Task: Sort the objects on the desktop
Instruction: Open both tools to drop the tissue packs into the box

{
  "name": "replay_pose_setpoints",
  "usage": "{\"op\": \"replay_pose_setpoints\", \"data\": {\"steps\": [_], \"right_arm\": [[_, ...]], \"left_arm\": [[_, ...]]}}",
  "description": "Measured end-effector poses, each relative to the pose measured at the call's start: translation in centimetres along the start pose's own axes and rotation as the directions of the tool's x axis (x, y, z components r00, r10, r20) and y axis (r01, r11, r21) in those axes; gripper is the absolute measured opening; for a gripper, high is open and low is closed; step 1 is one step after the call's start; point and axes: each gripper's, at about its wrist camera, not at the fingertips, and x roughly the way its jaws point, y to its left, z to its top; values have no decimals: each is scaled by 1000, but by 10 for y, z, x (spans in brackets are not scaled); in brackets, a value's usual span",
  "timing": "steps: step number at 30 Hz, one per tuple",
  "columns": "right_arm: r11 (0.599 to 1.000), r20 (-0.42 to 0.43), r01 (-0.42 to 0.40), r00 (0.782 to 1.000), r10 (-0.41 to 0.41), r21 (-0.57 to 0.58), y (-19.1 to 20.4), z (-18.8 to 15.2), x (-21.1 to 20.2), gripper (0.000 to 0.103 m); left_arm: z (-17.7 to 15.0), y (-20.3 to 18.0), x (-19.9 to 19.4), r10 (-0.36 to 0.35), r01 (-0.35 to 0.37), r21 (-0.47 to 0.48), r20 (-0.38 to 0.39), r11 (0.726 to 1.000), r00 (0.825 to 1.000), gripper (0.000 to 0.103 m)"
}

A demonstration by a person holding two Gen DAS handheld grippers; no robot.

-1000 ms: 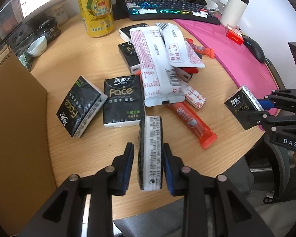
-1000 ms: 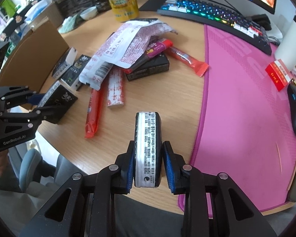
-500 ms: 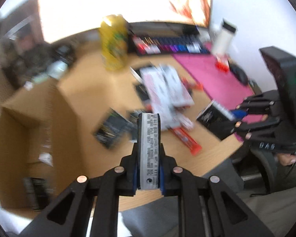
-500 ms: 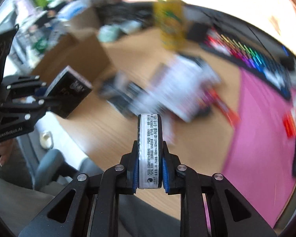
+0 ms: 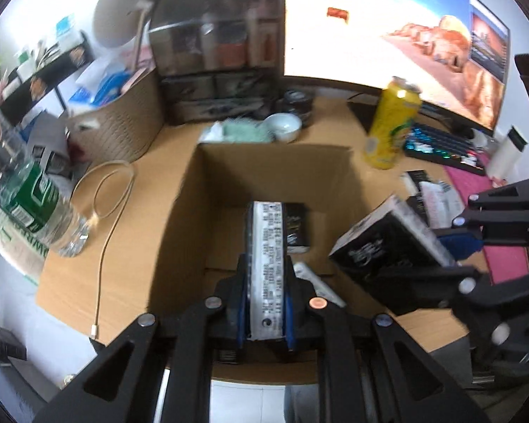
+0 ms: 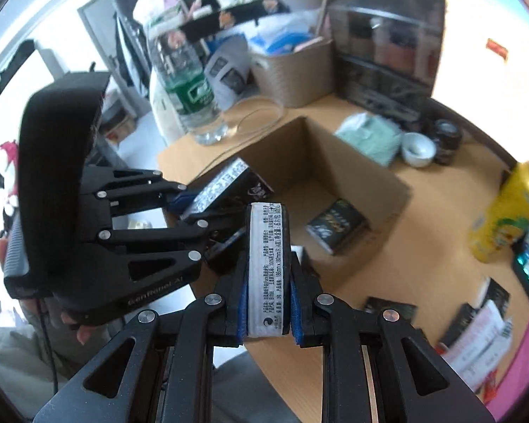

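My left gripper (image 5: 266, 264) is shut on a black-and-white tissue pack (image 5: 266, 225), held edge-on above the open cardboard box (image 5: 271, 162). One black tissue pack (image 5: 298, 225) lies on the box floor. My right gripper (image 6: 268, 261) is shut on a second tissue pack (image 6: 268, 222), also edge-on, near the box's front corner (image 6: 352, 172). In the left wrist view the right gripper (image 5: 437, 257) and its black pack (image 5: 381, 246) hang at the box's right side. In the right wrist view the left gripper (image 6: 201, 208) sits close on the left.
A yellow can (image 5: 391, 127), a white bowl (image 5: 282, 127) and a keyboard (image 5: 441, 144) stand behind and right of the box. A water bottle (image 5: 28, 194), a looped cable (image 5: 109, 190) and a beige basket (image 5: 123, 130) are on the left. Several packets (image 6: 476, 324) lie at right.
Both grippers tightened on their tissue packs, then rose and swung left from the pile of packets to the cardboard box. The views are now rolled and look into the box.
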Motion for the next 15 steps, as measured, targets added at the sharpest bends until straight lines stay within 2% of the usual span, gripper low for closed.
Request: {"op": "replay_pose_setpoints", "data": {"steps": [4,7,9,11,12,15], "right_arm": [[1000,-46,8,999,-8,3,9,5,24,23],[999,-49,43,998,-44,-3,10,4,28,24],[999,-50,43,998,-43,1,9,3,28,24],[999,-48,25,999,-24,23,5,4,26,25],[999,-46,22,999,-21,29,4,4,24,25],[999,-24,39,999,-39,29,2,2,12,25]], "left_arm": [[-9,11,5,-26,26,-27,-19,999,999,17],[-12,18,6,-36,35,-55,-22,998,999,17],[-13,22,5,-25,24,-58,-17,998,1000,25],[-13,23,2,-22,22,-58,-4,998,1000,55],[-13,24,-1,-21,21,-62,7,998,1000,59],[-12,23,-8,-25,26,-68,19,997,1000,60]]}}
